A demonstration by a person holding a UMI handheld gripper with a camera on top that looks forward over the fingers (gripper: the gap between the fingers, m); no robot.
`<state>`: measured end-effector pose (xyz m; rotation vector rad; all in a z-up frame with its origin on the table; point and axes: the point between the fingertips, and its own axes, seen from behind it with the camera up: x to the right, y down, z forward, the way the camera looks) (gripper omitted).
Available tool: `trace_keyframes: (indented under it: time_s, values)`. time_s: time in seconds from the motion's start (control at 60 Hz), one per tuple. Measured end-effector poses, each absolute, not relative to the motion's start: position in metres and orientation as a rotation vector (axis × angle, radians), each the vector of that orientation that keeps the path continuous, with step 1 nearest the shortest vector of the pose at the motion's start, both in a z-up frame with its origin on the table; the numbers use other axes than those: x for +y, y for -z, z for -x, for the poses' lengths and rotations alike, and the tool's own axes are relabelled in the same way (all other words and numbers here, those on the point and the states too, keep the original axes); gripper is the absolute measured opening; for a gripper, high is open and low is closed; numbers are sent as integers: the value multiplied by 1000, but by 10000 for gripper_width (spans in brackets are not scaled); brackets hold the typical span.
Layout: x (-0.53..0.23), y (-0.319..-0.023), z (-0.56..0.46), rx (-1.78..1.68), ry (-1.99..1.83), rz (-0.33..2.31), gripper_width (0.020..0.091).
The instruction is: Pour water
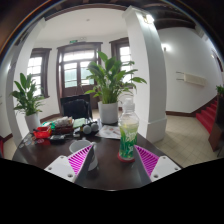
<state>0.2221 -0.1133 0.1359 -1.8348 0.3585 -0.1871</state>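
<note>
Clear plastic bottle point(128, 130) stands on the table point(100, 170) just ahead of your spread claw point(113, 160), toward its right finger — close off-centre and you could tip it, spilling water — so centre first.

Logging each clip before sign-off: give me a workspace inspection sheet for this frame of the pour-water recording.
Surface: dark round table, partly bare near the fingers.
Job's things: clear plastic bottle with green label, upright, just ahead of the fingers; no cup identifiable.
Clutter: mixed small items at the table's far side, too small to identify.
Gripper: gripper open, pink pads facing, nothing held.
Cables: nothing seen.
Surroundings: potted plant behind the table, second plant by the window, white pillar, red staircase.
</note>
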Motion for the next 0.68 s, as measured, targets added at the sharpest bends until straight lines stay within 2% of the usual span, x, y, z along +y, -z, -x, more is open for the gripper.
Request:
trace_keyframes:
  time_s: [0.35, 0.683]
  values:
    - [-170, -152, -106, 204, 28, 1880, 798]
    - [-177, -153, -81, 141, 78, 1898, 798]
